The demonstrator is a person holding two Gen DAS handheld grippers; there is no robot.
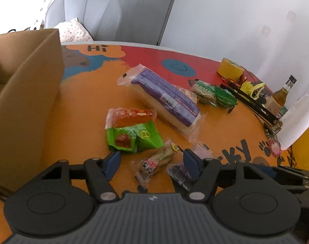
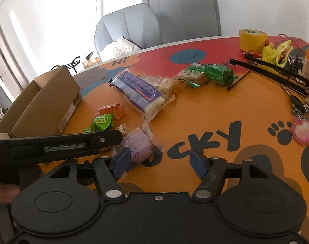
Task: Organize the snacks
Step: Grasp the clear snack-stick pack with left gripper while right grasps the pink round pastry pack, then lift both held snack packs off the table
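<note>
My left claw (image 1: 152,162) hangs low over the orange worktop (image 1: 83,101) with its fingers spread wide and nothing between the pads, though a small clear-wrapped snack (image 1: 154,165) lies on the worktop in the gap between them and a little purple packet (image 1: 180,173) sits just beside the right-hand finger. My right claw (image 2: 160,162) is likewise wide apart and grips nothing; a pale purple pouch (image 2: 137,147) lies on the worktop just beside its left-hand finger. The rest of the snacks are scattered ahead of me: a green packet (image 1: 134,139) overlapping an orange-red packet (image 1: 132,116), a long purple-labelled pack of biscuits (image 1: 164,97) in clear wrap lying diagonally past them, and a green-wrapped cake pack (image 1: 213,94) further back near a black wire stand (image 1: 250,101). The open cardboard box (image 1: 26,93) stands on the left of the worktop, well apart from the long pack. At the far right edge are a roll of yellow tape (image 1: 230,69) and a glass bottle (image 1: 280,96). From the right wrist view my left claw's black arm (image 2: 58,146) crosses in front of the green packet.
</note>
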